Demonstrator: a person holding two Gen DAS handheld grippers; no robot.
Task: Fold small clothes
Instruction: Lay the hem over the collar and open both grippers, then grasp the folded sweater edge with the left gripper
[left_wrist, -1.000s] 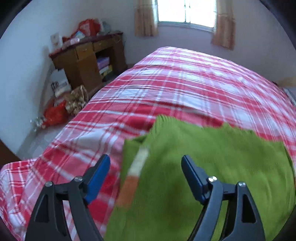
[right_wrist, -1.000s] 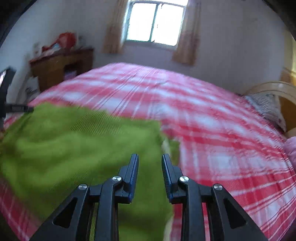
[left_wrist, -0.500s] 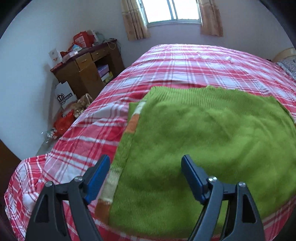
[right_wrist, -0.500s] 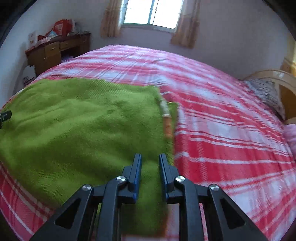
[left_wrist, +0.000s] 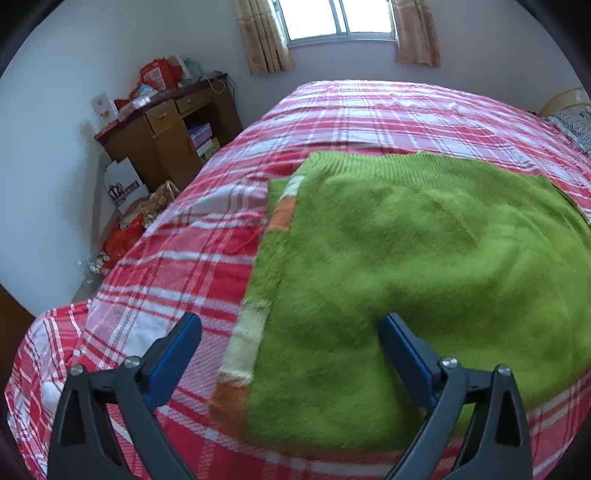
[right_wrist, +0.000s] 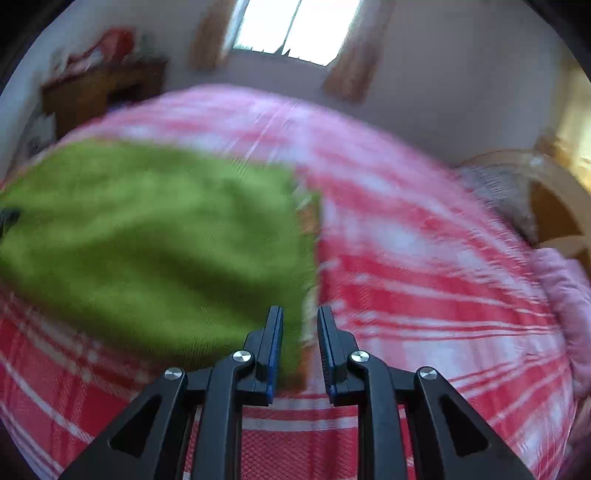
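The green sweater (left_wrist: 424, 266) is lying flat on the bed (left_wrist: 369, 114), covering the near part of the red plaid cover. The left gripper (left_wrist: 290, 332) is hovering over the sweater's striped left edge; its jaws have just been opening and are standing wide, grasping nothing. The right gripper (right_wrist: 300, 325) is pointing at the sweater's right edge, jaws narrowly apart and released.
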